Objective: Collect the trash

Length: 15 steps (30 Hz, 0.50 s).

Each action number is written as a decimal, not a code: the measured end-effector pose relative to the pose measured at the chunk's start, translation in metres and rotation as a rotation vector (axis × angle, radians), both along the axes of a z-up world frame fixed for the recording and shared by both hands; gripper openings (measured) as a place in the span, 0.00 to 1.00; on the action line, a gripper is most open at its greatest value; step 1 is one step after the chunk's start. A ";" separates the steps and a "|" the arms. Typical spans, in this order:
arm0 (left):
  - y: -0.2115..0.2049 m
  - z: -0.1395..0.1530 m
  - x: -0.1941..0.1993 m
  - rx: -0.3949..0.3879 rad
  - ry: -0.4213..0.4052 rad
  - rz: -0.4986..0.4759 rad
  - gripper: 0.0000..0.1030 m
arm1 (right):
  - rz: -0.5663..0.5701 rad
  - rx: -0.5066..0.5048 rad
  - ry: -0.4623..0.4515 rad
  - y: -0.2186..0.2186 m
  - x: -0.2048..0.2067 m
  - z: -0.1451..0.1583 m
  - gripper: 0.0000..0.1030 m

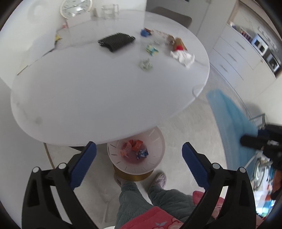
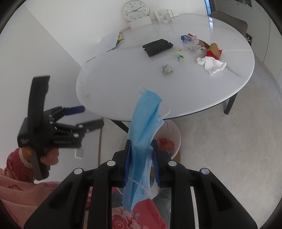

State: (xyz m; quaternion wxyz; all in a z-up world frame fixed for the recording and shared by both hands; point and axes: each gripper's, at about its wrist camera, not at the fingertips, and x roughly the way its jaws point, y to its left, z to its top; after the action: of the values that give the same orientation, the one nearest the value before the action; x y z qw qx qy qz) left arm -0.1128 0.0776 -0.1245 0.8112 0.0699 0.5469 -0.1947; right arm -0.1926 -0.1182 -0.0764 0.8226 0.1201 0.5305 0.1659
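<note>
Blue pads of left gripper [image 1: 139, 151] spread wide, nothing between, over pale bin [image 1: 136, 155] on floor under white round table [image 1: 88, 98]; wrappers inside. Crumpled scraps and tissue [image 1: 183, 56] on tabletop.

Right wrist: right gripper [image 2: 141, 158] pinching light-blue pleated face mask [image 2: 144, 119], hanging limp, ear loops loose, beside table edge and in front of bin [image 2: 173, 139]. Wall clock [image 2: 135, 10], grey floor. Hand [image 2: 47, 155] visible only here.
</note>
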 end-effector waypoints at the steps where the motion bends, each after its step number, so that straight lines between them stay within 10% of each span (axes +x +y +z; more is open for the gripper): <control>1: 0.003 0.005 0.001 -0.003 -0.008 0.015 0.91 | 0.011 0.000 0.003 0.002 -0.001 -0.001 0.23; 15: 0.040 0.024 0.009 0.004 -0.049 0.124 0.91 | 0.357 -0.093 0.057 0.073 0.016 -0.048 0.23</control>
State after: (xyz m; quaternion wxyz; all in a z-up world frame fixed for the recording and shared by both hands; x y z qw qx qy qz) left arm -0.1038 0.1181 -0.1005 0.8349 0.0421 0.5303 -0.1413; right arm -0.1765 -0.0448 -0.1245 0.7693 -0.0095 0.5736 0.2812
